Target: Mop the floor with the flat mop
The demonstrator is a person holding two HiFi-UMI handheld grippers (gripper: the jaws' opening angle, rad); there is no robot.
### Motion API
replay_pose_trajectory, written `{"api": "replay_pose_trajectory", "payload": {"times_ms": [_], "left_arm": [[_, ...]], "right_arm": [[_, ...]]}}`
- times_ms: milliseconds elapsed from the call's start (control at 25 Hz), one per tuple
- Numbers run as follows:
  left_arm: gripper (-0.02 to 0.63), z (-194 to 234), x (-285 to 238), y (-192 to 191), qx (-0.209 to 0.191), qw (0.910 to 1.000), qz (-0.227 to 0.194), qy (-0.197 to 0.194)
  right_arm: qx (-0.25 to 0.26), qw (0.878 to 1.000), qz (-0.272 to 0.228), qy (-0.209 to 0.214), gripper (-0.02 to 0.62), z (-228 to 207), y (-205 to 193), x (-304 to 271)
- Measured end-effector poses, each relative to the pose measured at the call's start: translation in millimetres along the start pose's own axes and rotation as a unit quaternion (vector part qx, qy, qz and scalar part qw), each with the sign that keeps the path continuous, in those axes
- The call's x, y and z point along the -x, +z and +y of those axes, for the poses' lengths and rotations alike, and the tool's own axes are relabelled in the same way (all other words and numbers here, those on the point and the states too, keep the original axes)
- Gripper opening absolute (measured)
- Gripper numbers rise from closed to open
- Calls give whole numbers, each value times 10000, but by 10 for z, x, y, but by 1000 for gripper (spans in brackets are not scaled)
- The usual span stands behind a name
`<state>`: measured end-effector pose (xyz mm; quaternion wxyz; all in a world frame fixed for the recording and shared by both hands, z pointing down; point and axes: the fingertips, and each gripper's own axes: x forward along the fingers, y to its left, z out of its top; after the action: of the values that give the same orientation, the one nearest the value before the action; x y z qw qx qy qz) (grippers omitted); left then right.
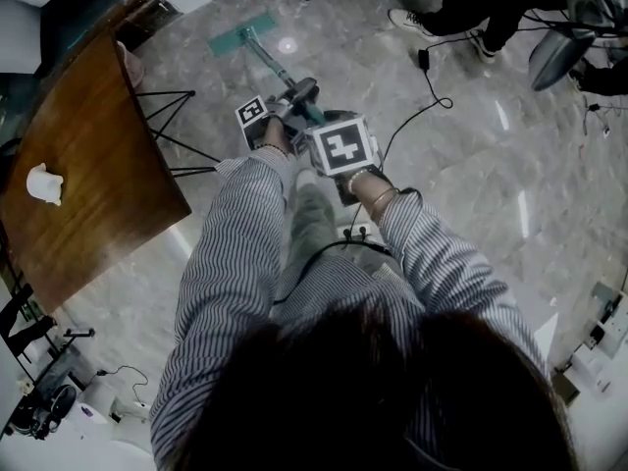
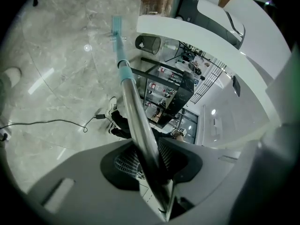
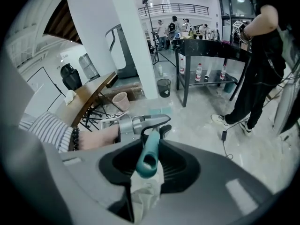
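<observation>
The flat mop lies with its teal head (image 1: 242,29) on the marble floor ahead of me, and its metal pole (image 1: 278,70) slopes back to my hands. In the left gripper view the pole (image 2: 136,111) runs from the jaws out to the mop head (image 2: 116,25). My left gripper (image 2: 152,161) is shut on the pole, lower down than the right one. My right gripper (image 3: 149,165) is shut on the teal handle end (image 3: 149,153), just behind the left gripper (image 3: 140,123). In the head view the left gripper (image 1: 294,94) and the right gripper (image 1: 329,135) sit close together.
A brown wooden table (image 1: 88,165) with a crumpled tissue (image 1: 44,184) stands at my left, black legs (image 1: 172,116) beneath it. A black cable (image 1: 432,86) crosses the floor on the right. A person's shoes (image 1: 412,20) are beyond it. A waste bin (image 3: 164,87) and black table (image 3: 211,48) stand farther off.
</observation>
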<state>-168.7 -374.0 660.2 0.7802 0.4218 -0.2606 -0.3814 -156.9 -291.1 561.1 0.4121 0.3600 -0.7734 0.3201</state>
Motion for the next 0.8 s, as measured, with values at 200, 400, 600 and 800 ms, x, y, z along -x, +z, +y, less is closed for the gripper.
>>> {"api": "replay_pose_trajectory", "payload": {"times_ms": [200,400,600,800], "left_arm": [[114,482,255,-741,-58,9999,93,106],[110,1064,554,-1610,-4,10000,68,9],[109,1528,741,-2548,-50,9995,302,-83],[107,2081,963,-3578,-112,9968,787,74]], "right_arm": [[77,10000,41,29,114,-62,-830,411],[112,9999,28,86,114,-216,-1820,916],[85,9996,-127,225,114,-398,-2644,1501],[54,9995,-75,295,114,-584,-3605,2105]]}}
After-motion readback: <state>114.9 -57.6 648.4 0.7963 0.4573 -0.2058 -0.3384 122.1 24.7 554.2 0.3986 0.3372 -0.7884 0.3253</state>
